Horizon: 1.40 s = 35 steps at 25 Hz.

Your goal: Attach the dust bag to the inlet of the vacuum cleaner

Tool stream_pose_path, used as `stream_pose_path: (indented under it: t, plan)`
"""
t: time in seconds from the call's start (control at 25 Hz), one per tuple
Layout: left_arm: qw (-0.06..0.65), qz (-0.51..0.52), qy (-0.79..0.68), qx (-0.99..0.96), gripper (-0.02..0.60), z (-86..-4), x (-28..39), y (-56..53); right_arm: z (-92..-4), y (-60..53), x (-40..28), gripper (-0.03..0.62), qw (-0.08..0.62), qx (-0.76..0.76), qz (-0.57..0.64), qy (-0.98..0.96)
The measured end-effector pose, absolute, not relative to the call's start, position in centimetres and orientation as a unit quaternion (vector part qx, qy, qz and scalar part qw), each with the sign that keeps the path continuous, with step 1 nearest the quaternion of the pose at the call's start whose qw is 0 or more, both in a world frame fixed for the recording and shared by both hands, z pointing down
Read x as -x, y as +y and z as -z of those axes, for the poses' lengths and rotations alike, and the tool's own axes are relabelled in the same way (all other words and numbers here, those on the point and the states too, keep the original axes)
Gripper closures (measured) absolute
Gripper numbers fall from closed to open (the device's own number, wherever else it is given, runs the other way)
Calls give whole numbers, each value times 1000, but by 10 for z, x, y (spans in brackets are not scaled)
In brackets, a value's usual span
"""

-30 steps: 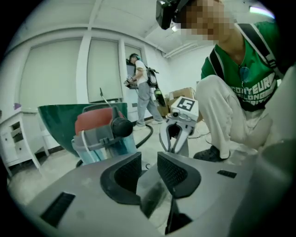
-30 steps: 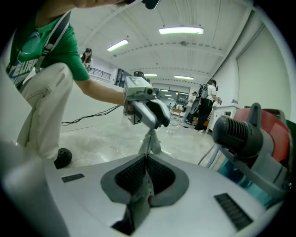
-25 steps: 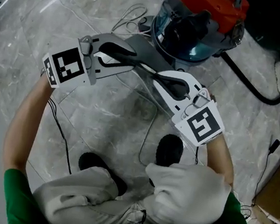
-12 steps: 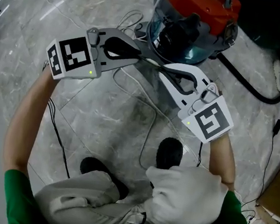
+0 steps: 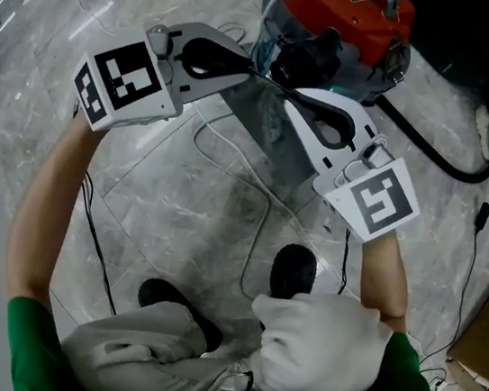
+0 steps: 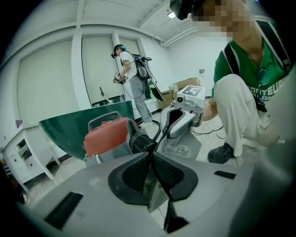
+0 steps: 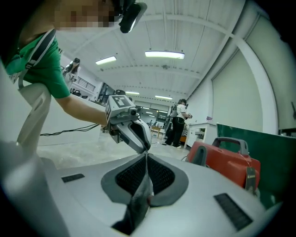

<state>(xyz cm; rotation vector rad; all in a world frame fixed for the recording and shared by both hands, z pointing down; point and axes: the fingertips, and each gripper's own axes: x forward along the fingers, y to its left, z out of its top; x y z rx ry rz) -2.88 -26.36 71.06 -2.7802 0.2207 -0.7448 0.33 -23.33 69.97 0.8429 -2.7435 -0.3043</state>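
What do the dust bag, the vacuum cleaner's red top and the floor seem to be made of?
The dust bag looks like thin grey plastic film: limp, half see-through. The red top is probably moulded plastic, with glossy highlights. The floor seems polished veined stone or tile, with thin joints.

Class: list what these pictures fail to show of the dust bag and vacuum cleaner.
Opening of the dust bag: in no view; both gripper views catch it edge-on between the fingers.
Lid of the vacuum cleaner: head view, cut off by the top edge.
Far end of the black hose: head view, lost near the right edge.
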Motion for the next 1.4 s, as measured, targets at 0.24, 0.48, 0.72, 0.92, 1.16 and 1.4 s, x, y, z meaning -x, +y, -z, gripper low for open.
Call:
stream_pose_path:
  t: [0.24, 0.48, 0.72, 0.92, 1.16, 1.4]
  plan:
    - [144, 266, 92, 949, 548, -704, 20, -285, -700, -253, -13, 572, 114, -319, 77, -938]
    - [161, 266, 98, 945, 536, -702, 12, -298, -700, -258, -18, 572, 96, -334, 65, -935]
    - [160, 263, 91, 947, 531, -703, 6, -302, -701, -259, -20, 572, 88, -331, 59, -938]
    - [166, 267, 86, 945, 529, -704, 3, -305, -701, -260, -23, 571, 81, -331, 54, -939]
    - [176, 276, 80, 942, 526, -704, -4, -308, -703, -261, -28, 571, 67, -337, 43, -938]
    - [182, 282, 76, 939, 523, -703, -11, -311, -703, -264, -35, 569, 59, -342, 28, -937]
